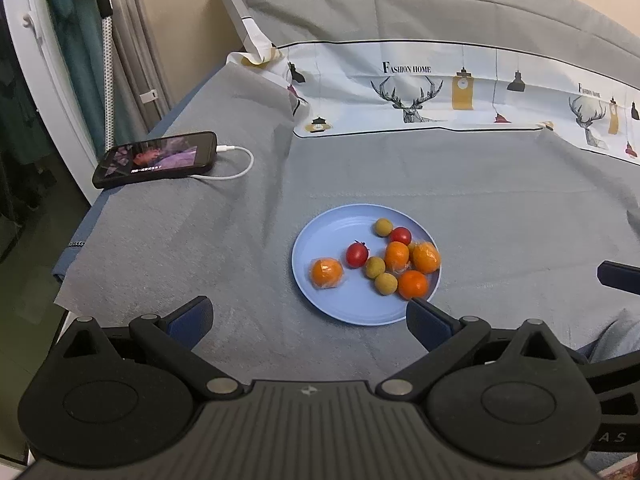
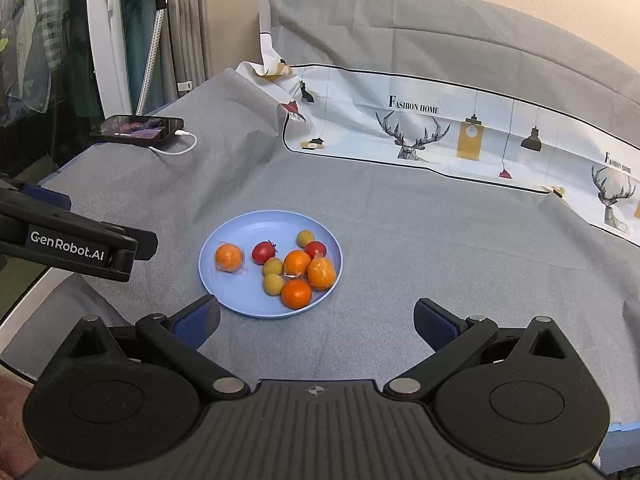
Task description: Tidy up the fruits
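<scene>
A grey cloth (image 1: 460,184) covers the table, with a printed white sheet (image 1: 440,92) along its far edge and a phone (image 1: 156,159) on a charging cable at upper left of both views. Near centre sits a blue plate (image 1: 320,248) holding four oranges, two red tomatoes and some small yellow-green fruits. The left gripper (image 1: 308,320) and right gripper (image 2: 316,320) hover just short of the plate, jaws spread wide, holding nothing.

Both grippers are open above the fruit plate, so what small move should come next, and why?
Probably lower the left gripper toward the lone wrapped orange on the blue plate. Its jaws are open and empty, and that orange sits apart from the crowded cluster, so it looks easiest to grasp cleanly.
</scene>
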A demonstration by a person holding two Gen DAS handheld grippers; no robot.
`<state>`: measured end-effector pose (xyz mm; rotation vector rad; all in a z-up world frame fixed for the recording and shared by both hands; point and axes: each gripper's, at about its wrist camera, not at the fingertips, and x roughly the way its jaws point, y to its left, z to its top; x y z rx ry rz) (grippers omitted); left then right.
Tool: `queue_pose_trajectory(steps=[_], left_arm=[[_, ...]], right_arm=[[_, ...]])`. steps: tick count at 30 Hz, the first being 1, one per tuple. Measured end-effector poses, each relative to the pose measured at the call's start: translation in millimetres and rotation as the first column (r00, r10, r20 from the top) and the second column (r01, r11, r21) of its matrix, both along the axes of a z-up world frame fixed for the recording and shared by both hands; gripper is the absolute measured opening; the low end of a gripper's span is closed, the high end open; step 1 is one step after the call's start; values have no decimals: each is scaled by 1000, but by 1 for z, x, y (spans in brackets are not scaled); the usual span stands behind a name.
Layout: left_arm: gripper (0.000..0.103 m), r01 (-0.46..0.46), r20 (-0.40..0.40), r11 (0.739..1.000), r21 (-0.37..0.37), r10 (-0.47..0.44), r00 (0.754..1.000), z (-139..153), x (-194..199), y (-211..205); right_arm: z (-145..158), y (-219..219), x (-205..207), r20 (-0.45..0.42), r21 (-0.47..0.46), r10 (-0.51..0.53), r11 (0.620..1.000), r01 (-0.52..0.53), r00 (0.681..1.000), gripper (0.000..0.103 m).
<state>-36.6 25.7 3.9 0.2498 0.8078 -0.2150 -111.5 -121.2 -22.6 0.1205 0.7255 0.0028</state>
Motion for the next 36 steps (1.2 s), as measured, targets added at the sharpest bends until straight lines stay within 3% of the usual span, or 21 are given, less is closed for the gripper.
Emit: queue_pose_trajectory(steps=[36], left_arm=[[103,-8,5,999,41,8,1000,-2,0,-3]], right_arm=[[-2,0,1,-5,1,1,1000,-1,1000,102]])
